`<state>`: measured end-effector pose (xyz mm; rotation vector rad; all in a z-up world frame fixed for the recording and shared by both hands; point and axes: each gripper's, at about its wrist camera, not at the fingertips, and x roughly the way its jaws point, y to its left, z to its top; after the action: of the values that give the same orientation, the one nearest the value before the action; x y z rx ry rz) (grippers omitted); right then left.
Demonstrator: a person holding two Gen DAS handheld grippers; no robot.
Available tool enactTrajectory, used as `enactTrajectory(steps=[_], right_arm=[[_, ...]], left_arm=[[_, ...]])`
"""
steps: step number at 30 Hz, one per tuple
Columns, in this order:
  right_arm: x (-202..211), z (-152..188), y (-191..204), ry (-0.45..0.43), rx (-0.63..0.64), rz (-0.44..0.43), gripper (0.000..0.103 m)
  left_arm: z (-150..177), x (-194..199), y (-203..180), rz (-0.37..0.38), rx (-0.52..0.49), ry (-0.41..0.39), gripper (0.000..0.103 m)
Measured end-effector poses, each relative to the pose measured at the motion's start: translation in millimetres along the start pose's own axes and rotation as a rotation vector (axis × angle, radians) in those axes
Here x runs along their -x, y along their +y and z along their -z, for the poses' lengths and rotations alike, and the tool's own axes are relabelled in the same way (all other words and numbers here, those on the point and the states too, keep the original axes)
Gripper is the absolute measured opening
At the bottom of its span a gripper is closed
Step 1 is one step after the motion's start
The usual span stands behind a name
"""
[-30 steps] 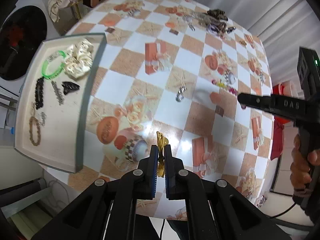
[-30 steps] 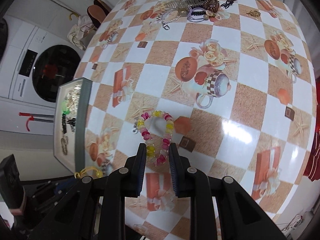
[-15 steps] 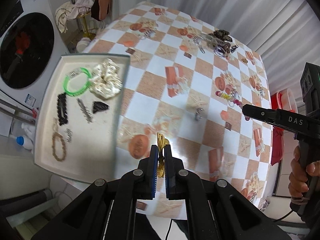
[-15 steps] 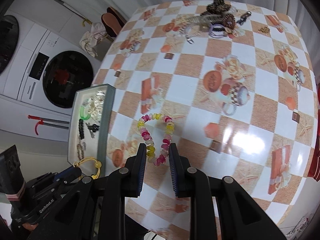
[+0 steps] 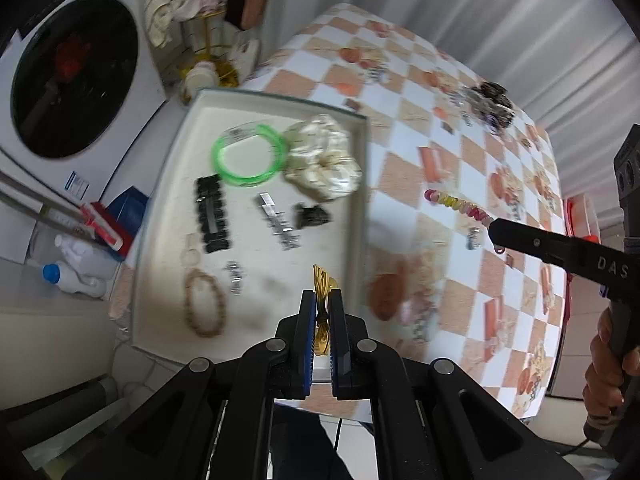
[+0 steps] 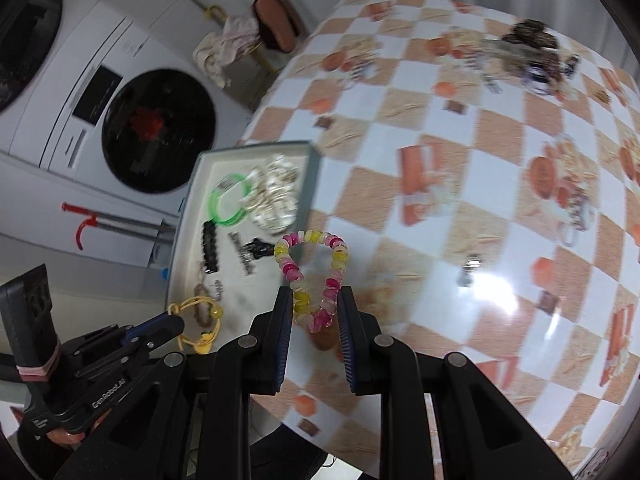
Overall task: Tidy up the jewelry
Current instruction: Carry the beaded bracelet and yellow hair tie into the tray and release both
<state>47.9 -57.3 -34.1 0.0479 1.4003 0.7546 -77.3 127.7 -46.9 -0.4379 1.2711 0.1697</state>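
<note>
My left gripper [image 5: 322,300] is shut on a gold cord bracelet [image 5: 323,280] and hangs over the near right part of the grey tray [image 5: 168,184]. In the tray lie a green bangle [image 5: 248,156], a cream scrunchie [image 5: 320,164], a black hair clip [image 5: 212,216] and a brown bead bracelet [image 5: 204,304]. My right gripper [image 6: 314,300] is shut on a pink and yellow bead bracelet [image 6: 312,264], held above the table just right of the tray's rim [image 6: 312,176]. The right wrist view shows the left gripper [image 6: 176,322] at lower left.
A heap of jewelry [image 6: 528,48] lies at the far side of the checked table [image 6: 440,152]. A small silver piece [image 6: 468,268] sits alone mid-table. A washing machine [image 5: 72,80] stands left of the tray, with a bottle [image 5: 72,276] and boxes below.
Both grippers have travelled left across the table with their bracelets still held. The tray has come from the far left to right under the left gripper.
</note>
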Motion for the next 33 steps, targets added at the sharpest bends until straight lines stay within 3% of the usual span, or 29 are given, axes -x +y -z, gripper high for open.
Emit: enactTrajectory(steps=[15, 28, 33], right_arm=[[-81.8, 9.6, 80.0, 0.140, 0.127, 0.043, 0.024], [-145.2, 28.3, 96.4, 0.270, 0.167, 0.116, 0.025], [-164.1, 33.3, 96.1, 0.309, 0.154, 0.138, 0.034]], left_arm=[[5.2, -39.0, 84.1, -0.067, 0.069, 0.044, 0.011], [18.1, -74.3, 87.2, -0.163, 0.018, 0.109, 0.011], [19.8, -83.3, 87.1, -0.186, 0.006, 0.137, 0.011]])
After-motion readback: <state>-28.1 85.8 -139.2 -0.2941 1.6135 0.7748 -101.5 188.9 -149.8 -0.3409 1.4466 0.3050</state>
